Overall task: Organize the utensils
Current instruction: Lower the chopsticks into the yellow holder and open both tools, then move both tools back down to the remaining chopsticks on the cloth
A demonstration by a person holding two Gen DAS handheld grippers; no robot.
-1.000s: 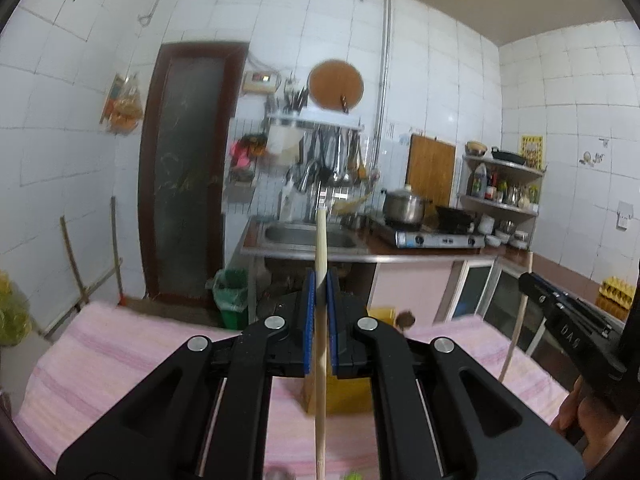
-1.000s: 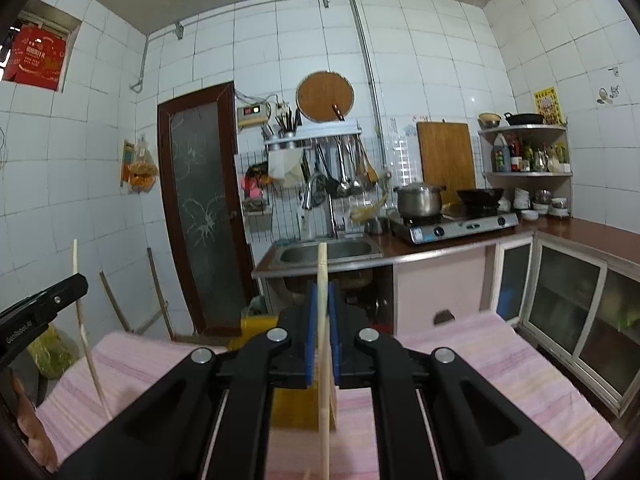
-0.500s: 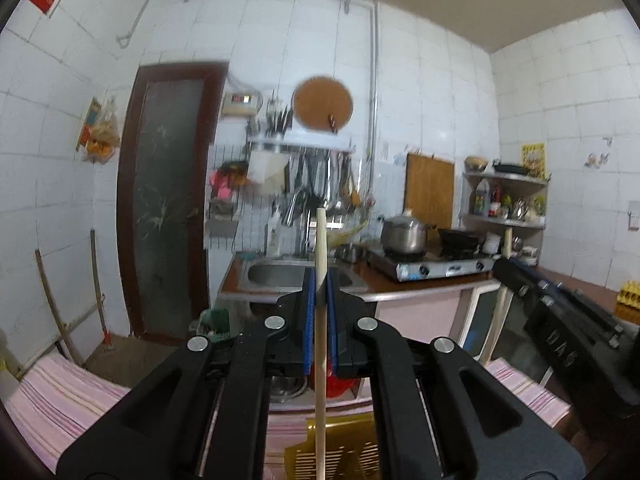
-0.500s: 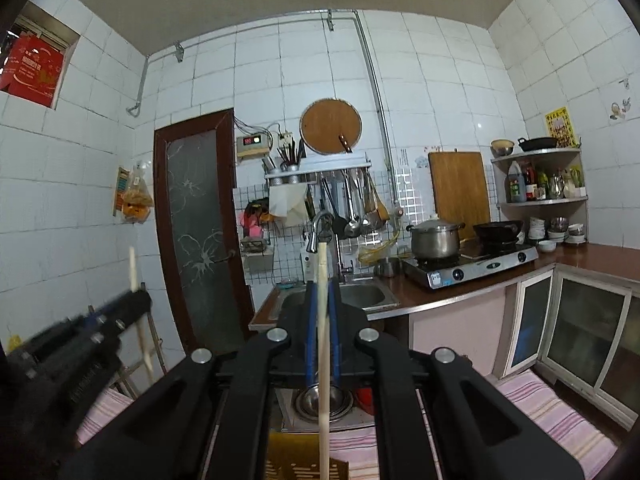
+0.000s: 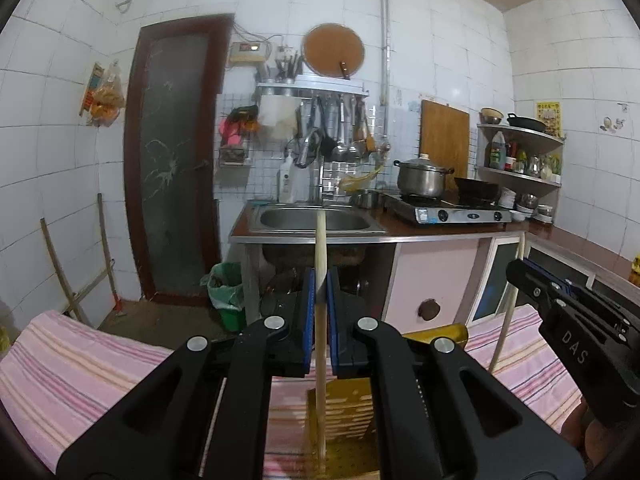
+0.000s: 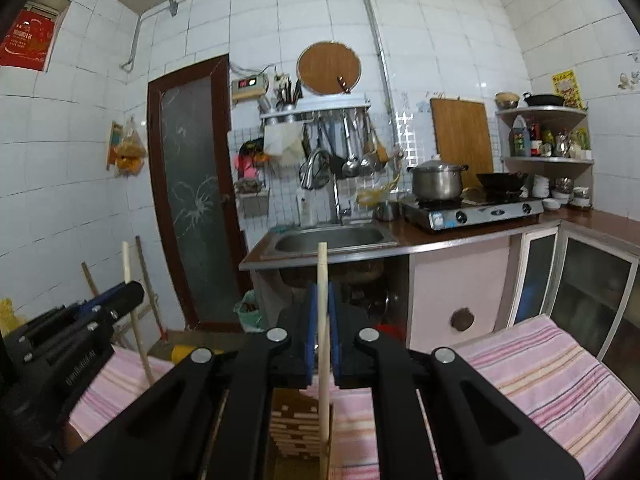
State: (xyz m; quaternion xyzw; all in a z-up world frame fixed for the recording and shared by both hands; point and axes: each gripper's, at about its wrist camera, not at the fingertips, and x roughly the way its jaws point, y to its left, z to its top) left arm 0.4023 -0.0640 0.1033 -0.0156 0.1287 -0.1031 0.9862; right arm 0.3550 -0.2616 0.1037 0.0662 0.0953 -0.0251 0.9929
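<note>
My left gripper point(image 5: 319, 320) has its jaws clamped on an upright chopstick point(image 5: 320, 264). My right gripper point(image 6: 321, 332) pinches a second chopstick point(image 6: 322, 280) the same way. Both hang over the yellow slotted holder point(image 5: 348, 408) at 6 o'clock on the pink-striped table point(image 5: 80, 360).

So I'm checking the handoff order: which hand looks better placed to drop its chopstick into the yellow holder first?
Probably the left. Its gripper holds a chopstick upright whose lower end hangs over the yellow holder. The right gripper grips its chopstick equally upright, but the holder seems partly hidden there.
</note>
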